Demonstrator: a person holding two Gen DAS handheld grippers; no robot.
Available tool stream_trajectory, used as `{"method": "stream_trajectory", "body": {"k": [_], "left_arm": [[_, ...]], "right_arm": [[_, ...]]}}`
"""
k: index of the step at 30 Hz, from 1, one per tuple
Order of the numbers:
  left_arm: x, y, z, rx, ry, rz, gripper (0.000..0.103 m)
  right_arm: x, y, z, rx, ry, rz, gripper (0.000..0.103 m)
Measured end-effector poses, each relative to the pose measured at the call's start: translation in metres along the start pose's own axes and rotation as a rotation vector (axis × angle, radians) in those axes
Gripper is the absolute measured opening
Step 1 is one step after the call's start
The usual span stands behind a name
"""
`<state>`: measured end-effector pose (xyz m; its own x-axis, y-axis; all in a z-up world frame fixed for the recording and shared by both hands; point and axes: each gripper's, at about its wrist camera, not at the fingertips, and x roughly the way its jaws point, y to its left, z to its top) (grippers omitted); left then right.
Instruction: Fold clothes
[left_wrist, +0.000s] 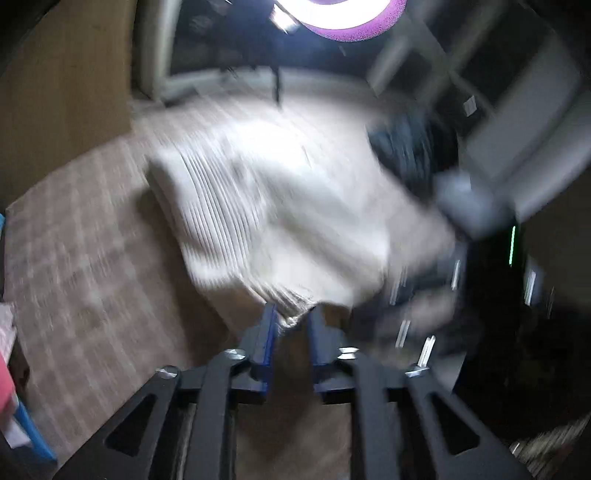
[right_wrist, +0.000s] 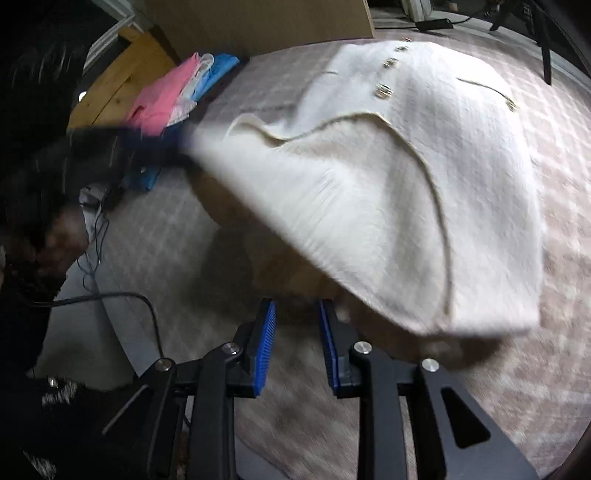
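Note:
A cream-white knitted jacket (right_wrist: 388, 177) with gold buttons lies partly lifted over the checked carpet. In the left wrist view my left gripper (left_wrist: 293, 315) is shut on a corner of the jacket (left_wrist: 280, 206) and holds it raised; the frame is motion-blurred. In the right wrist view my right gripper (right_wrist: 297, 317) is open and empty, its blue pads just below the jacket's lifted near edge. The left gripper shows as a dark blur (right_wrist: 122, 151) at the jacket's left corner.
A stack of pink, white and blue folded clothes (right_wrist: 173, 96) lies at the carpet's far left by a wooden frame (right_wrist: 122, 81). A black cable (right_wrist: 110, 295) runs near the person's lap. A chair leg (right_wrist: 545, 55) stands at the far right.

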<state>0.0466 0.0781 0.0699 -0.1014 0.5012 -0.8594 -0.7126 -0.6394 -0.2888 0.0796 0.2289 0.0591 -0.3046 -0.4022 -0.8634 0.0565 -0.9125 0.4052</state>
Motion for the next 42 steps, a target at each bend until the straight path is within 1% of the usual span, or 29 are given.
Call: {"method": "stream_trajectory", "body": {"k": [1, 2, 4, 6, 7, 9, 10, 11, 13, 15, 17, 19, 20, 21, 22, 24, 25, 26, 27, 28, 29, 31, 32, 33, 34, 36, 38, 41, 42], "left_arm": [[0.004, -0.002, -0.012, 0.021, 0.033, 0.033, 0.034], [0.007, -0.001, -0.022, 0.021, 0.055, 0.045, 0.034], [0.009, 0.009, -0.035, -0.029, 0.064, 0.057, 0.034], [0.005, 0.023, -0.04, -0.091, 0.034, 0.062, 0.034], [0.001, 0.032, -0.039, -0.14, 0.004, 0.055, 0.034], [-0.003, 0.049, -0.036, -0.225, -0.048, -0.002, 0.034], [-0.002, 0.057, -0.034, -0.26, -0.066, -0.004, 0.034], [0.001, 0.062, -0.033, -0.276, -0.069, 0.017, 0.034], [0.01, 0.072, -0.031, -0.306, -0.066, 0.042, 0.034], [0.025, 0.079, -0.032, -0.355, -0.05, -0.004, 0.034], [0.043, 0.083, -0.033, -0.419, -0.03, -0.1, 0.034], [0.05, 0.083, -0.033, -0.458, -0.043, -0.167, 0.033], [0.053, 0.083, -0.032, -0.477, -0.049, -0.201, 0.028], [0.057, 0.083, -0.032, -0.494, -0.056, -0.233, 0.009], [0.053, 0.077, -0.03, -0.482, -0.075, -0.221, 0.005], [0.043, 0.066, -0.023, -0.457, -0.107, -0.172, 0.006], [0.035, 0.058, -0.02, -0.425, -0.124, -0.153, 0.006], [0.029, 0.05, -0.018, -0.384, -0.13, -0.103, 0.006], [0.027, 0.042, -0.017, -0.334, -0.121, -0.028, 0.006], [0.03, 0.036, -0.02, -0.296, -0.085, 0.044, 0.006], [0.033, 0.033, -0.024, -0.275, -0.048, 0.077, 0.006], [0.04, 0.029, -0.033, -0.233, 0.023, 0.144, 0.006], [0.038, 0.028, -0.035, -0.221, 0.029, 0.175, 0.006], [0.032, 0.028, -0.035, -0.22, 0.016, 0.199, 0.006], [0.024, 0.029, -0.031, -0.223, -0.009, 0.204, 0.006], [0.01, 0.031, -0.019, -0.234, -0.076, 0.199, 0.01], [0.006, 0.03, -0.001, -0.217, -0.128, 0.173, 0.011], [0.009, 0.028, 0.026, -0.177, -0.185, 0.142, 0.011], [0.019, 0.028, 0.031, -0.16, -0.163, 0.124, 0.011]], "right_arm": [[-0.004, -0.002, -0.004, 0.004, 0.006, -0.001, 0.024], [-0.008, -0.004, -0.008, 0.01, 0.009, -0.007, 0.024], [-0.018, -0.006, -0.013, 0.009, -0.009, -0.034, 0.024], [-0.03, -0.008, -0.014, 0.014, -0.041, -0.052, 0.026], [-0.032, -0.012, -0.008, 0.026, -0.063, -0.054, 0.027], [-0.032, -0.013, 0.002, 0.055, -0.103, -0.028, 0.028], [-0.029, -0.012, 0.008, 0.074, -0.119, -0.012, 0.028], [-0.029, -0.01, 0.015, 0.09, -0.136, 0.01, 0.028], [-0.028, -0.003, 0.025, 0.081, -0.185, 0.041, 0.028], [-0.017, 0.008, 0.04, 0.062, -0.21, 0.044, 0.028], [-0.007, 0.013, 0.052, 0.071, -0.211, 0.069, 0.027], [-0.005, 0.011, 0.056, 0.074, -0.214, 0.07, 0.027], [-0.004, 0.01, 0.058, 0.071, -0.219, 0.063, 0.028], [-0.002, 0.009, 0.063, 0.068, -0.225, 0.056, 0.028], [-0.001, 0.008, 0.068, 0.065, -0.231, 0.05, 0.028], [0.002, 0.003, 0.077, 0.059, -0.243, 0.056, 0.028], [0.01, -0.001, 0.079, 0.06, -0.215, 0.051, 0.028], [0.019, -0.005, 0.081, 0.062, -0.184, 0.045, 0.03], [0.029, -0.009, 0.083, 0.063, -0.153, 0.038, 0.031], [0.039, -0.015, 0.079, 0.073, -0.099, 0.031, 0.031], [0.049, -0.021, 0.075, 0.083, -0.043, 0.024, 0.031], [0.039, -0.026, 0.066, 0.085, -0.034, 0.059, 0.031], [0.026, -0.029, 0.063, 0.093, -0.049, 0.073, 0.031], [0.013, -0.032, 0.06, 0.102, -0.066, 0.087, 0.031], [-0.002, -0.036, 0.057, 0.109, -0.107, 0.086, 0.031], [-0.035, -0.052, 0.05, 0.152, -0.215, 0.057, 0.031], [-0.058, -0.07, 0.047, 0.214, -0.311, -0.011, 0.031], [-0.07, -0.093, 0.053, 0.27, -0.37, -0.065, 0.031], [-0.073, -0.1, 0.056, 0.288, -0.389, -0.082, 0.031]]}}
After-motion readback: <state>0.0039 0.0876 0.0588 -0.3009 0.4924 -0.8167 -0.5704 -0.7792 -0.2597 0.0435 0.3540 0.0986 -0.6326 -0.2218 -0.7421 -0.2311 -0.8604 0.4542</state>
